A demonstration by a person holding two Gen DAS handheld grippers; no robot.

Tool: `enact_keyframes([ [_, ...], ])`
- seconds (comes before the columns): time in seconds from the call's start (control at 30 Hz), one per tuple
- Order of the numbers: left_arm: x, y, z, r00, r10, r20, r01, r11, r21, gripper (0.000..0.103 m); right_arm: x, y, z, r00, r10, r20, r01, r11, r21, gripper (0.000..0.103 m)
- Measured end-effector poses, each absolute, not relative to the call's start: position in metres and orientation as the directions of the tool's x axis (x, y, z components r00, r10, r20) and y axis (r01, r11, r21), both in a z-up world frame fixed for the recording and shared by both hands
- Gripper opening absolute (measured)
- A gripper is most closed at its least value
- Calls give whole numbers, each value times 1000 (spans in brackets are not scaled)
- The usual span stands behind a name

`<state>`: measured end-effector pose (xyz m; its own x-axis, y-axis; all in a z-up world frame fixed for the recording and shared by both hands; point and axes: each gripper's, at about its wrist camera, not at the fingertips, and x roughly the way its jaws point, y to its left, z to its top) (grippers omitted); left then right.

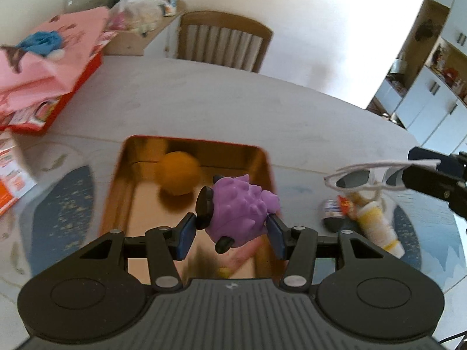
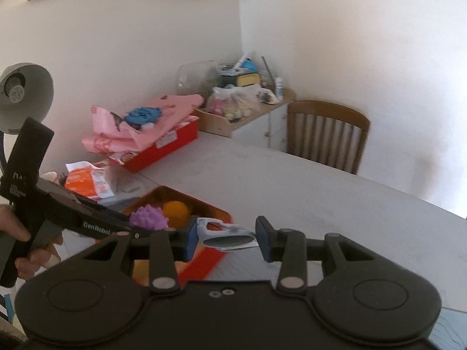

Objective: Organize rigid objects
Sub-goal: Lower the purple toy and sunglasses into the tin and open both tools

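My left gripper (image 1: 230, 227) is shut on a purple spiky toy (image 1: 240, 208) with black wheels and holds it above an open red tin (image 1: 264, 154) with a gold inside. An orange ball (image 1: 178, 172) lies in the tin. In the right wrist view the toy (image 2: 149, 218), the ball (image 2: 175, 211) and the tin (image 2: 214, 208) show at the left. My right gripper (image 2: 226, 240) is shut on white-framed sunglasses (image 2: 224, 237) and holds them in the air beside the tin. The sunglasses (image 1: 370, 175) also show at the right of the left wrist view.
A small jar (image 1: 332, 210) and a yellow-white tube (image 1: 379, 224) lie on the table right of the tin. A red box with pink cloth (image 1: 43, 67) sits at the back left. A wooden chair (image 1: 221, 40) stands behind the table (image 1: 204, 99). A lamp (image 2: 23, 93) stands at the left.
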<state>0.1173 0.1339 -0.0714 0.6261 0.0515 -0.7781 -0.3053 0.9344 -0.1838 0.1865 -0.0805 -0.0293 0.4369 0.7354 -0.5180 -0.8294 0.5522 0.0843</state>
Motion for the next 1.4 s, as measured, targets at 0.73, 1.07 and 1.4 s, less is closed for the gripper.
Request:
enact_keyframes([
  [0.73,133,182,-118,524,59,-850,-234,969,-77,52,194,33,-88,392,731,-559,-853,516,75,40],
  [1.07,143,189,-133,504,50,-862,-222,972,-74,52,197,37,-113,376,706,-601,-844,529,93,40],
  [1.4,153,182,-140,506,77,-859,-185,982,-21,52,196,42,-126,380,653,-655,-833,550,65,41],
])
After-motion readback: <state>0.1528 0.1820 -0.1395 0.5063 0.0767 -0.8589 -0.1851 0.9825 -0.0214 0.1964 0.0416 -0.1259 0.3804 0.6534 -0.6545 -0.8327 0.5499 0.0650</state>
